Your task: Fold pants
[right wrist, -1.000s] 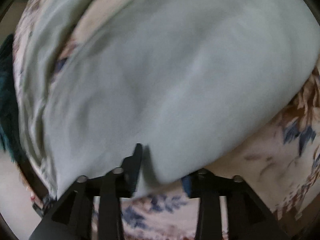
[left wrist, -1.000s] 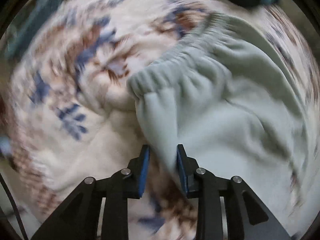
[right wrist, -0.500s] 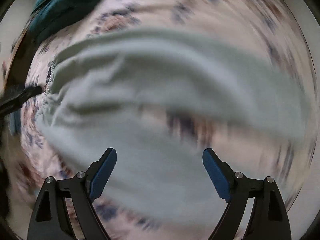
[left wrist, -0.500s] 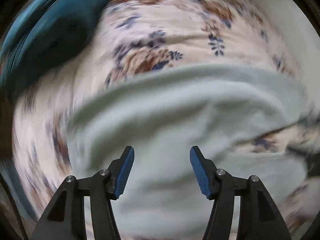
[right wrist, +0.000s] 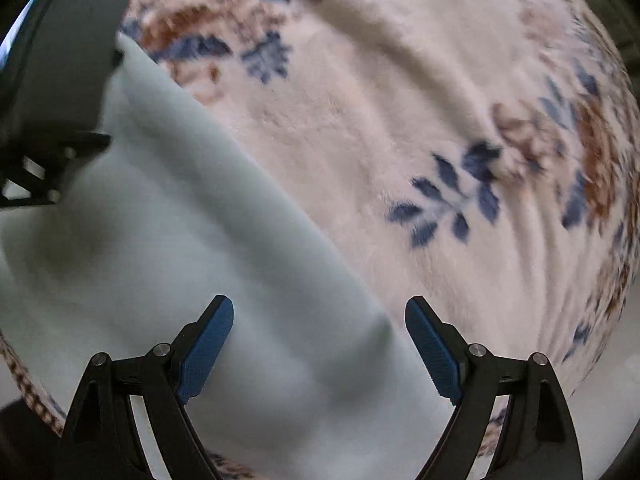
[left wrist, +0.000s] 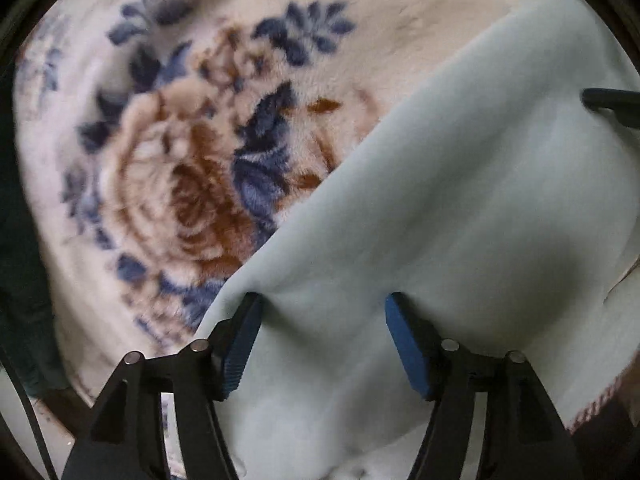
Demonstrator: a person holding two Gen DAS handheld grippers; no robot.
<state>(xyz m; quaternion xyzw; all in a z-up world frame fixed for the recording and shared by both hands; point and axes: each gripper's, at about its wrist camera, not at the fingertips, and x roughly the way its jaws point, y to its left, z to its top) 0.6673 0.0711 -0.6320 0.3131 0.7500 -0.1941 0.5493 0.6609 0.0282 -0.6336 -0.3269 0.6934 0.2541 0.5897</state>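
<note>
The left gripper point(left wrist: 322, 336) is standing wide open, gripping nothing; the pale green pants point(left wrist: 460, 208) are lying under and between its blue pads, spreading ahead and to its right. The right gripper point(right wrist: 320, 340) is likewise gaping wide and empty, the pants' edge running between its fingers, fabric extending to its left. Both are hovering over a floral blanket point(left wrist: 192, 168). Waistband and hems are falling outside both views; the pants' overall layout cannot be determined.
</note>
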